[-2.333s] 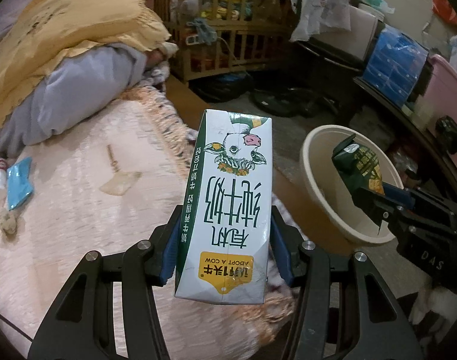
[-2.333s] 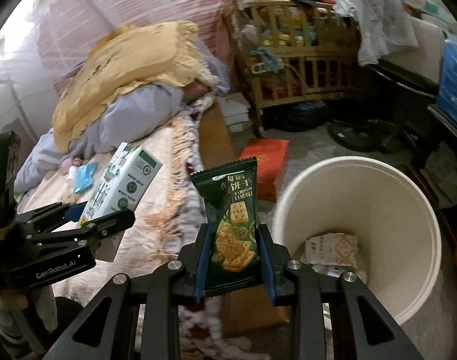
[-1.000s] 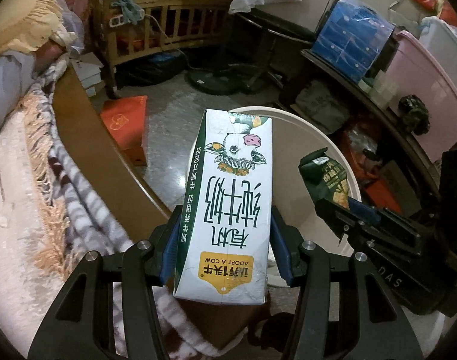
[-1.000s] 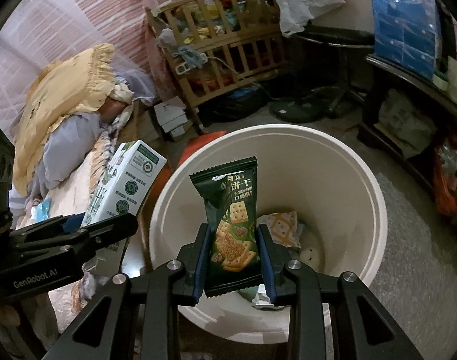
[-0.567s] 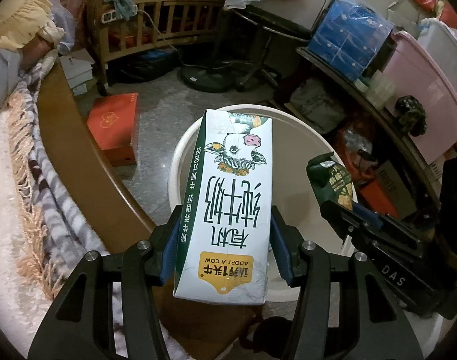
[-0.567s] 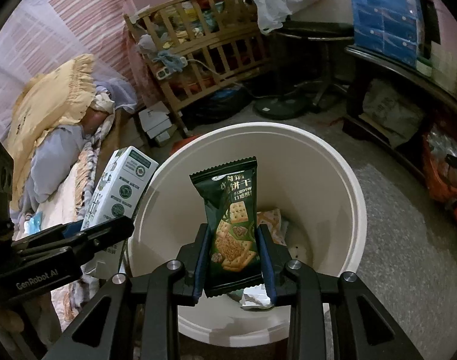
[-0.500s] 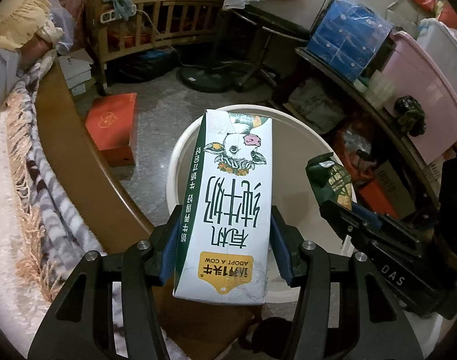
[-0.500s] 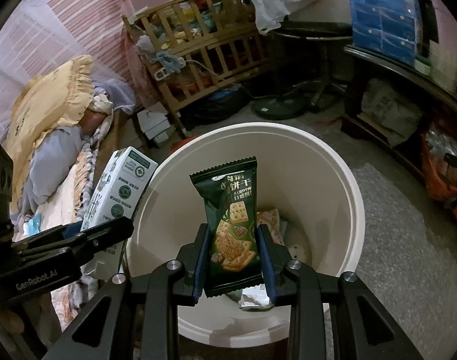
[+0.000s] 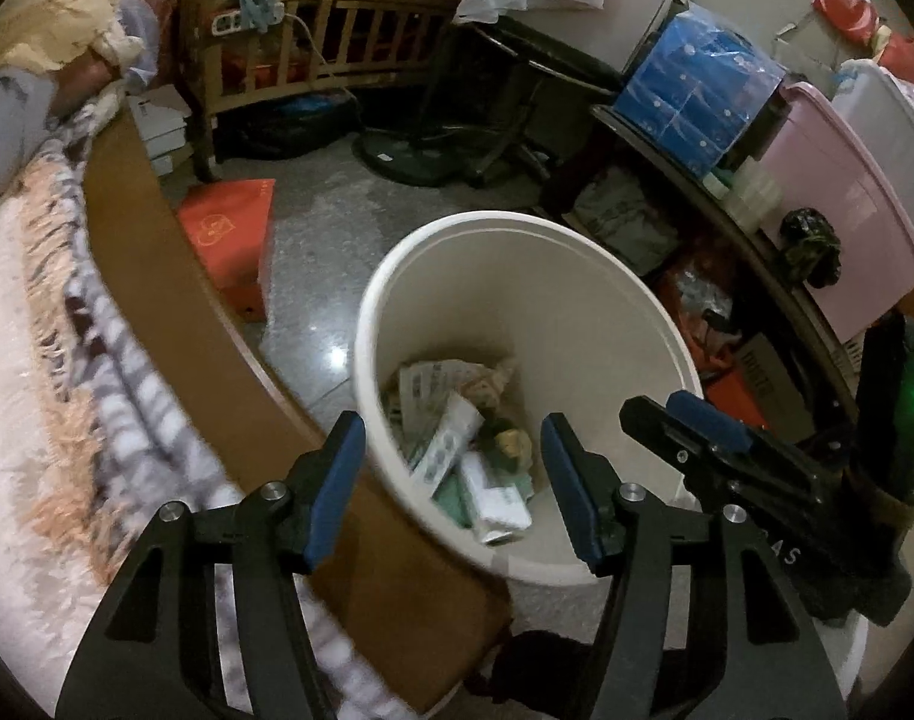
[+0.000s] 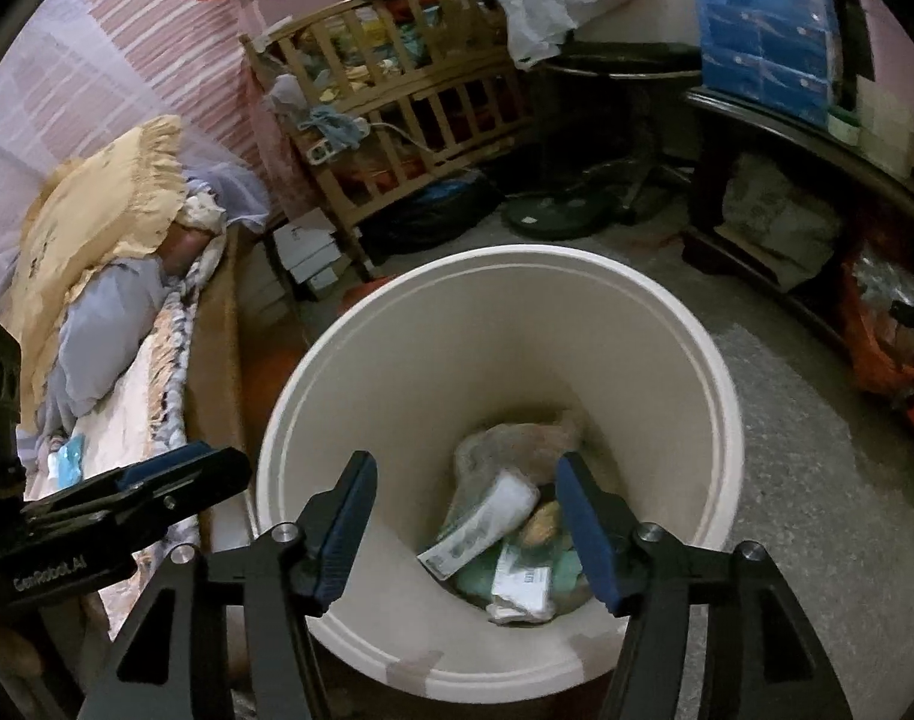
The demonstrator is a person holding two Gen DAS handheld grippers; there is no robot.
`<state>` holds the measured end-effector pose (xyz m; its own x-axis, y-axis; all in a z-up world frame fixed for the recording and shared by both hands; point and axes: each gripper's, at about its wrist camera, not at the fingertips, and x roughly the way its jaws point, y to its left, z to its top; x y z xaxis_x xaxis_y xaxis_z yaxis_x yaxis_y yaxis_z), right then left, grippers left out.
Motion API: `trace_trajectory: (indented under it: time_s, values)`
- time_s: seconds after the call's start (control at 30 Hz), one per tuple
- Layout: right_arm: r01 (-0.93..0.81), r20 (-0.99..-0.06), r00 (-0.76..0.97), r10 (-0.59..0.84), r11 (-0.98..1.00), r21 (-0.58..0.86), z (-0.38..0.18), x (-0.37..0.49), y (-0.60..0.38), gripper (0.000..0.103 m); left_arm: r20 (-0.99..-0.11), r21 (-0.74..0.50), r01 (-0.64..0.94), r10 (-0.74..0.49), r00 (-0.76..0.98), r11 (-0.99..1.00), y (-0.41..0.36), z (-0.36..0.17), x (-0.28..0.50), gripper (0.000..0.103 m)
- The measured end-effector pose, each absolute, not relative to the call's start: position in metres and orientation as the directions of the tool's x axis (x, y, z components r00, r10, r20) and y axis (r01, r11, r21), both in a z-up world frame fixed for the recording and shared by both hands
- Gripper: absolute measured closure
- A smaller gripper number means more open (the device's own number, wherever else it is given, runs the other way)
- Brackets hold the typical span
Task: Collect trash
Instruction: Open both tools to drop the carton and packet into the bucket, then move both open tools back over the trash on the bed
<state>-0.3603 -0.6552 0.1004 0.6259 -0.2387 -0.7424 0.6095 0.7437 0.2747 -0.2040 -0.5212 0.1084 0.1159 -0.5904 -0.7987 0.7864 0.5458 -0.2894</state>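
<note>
A cream trash bucket stands on the floor beside the bed; it also shows in the right wrist view. The white milk carton lies inside it on other trash, and shows in the right wrist view. A dark green wrapper lies next to it. My left gripper is open and empty above the bucket. My right gripper is open and empty over the bucket's mouth. Each gripper shows in the other's view, the right one and the left one.
The bed's wooden edge and fringed blanket lie left of the bucket. A red box sits on the floor. A wooden crib, a fan base and a cluttered shelf stand behind and to the right.
Both grippers have opened. The milk carton has left the left gripper and the green cracker packet has left the right gripper; both now lie in the bucket.
</note>
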Motion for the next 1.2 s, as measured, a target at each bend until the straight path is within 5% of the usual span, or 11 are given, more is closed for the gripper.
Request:
trace_trajectory:
  time_s: [0.53, 1.2]
  values:
    - [0.318, -0.721, 0.693, 0.013, 0.892, 0.322, 0.115, -0.284, -0.562, 0.04, -0.8, -0.122, 0.66, -0.467, 0.377, 0.741, -0.369, 0.133, -0.153, 0.043]
    - [-0.127, -0.754, 0.571, 0.324, 0.943, 0.309, 0.1, -0.109, -0.36, 0.03, -0.827, -0.122, 0.032, -0.12, 0.55, 0.992, -0.067, 0.078, 0.015, 0.043]
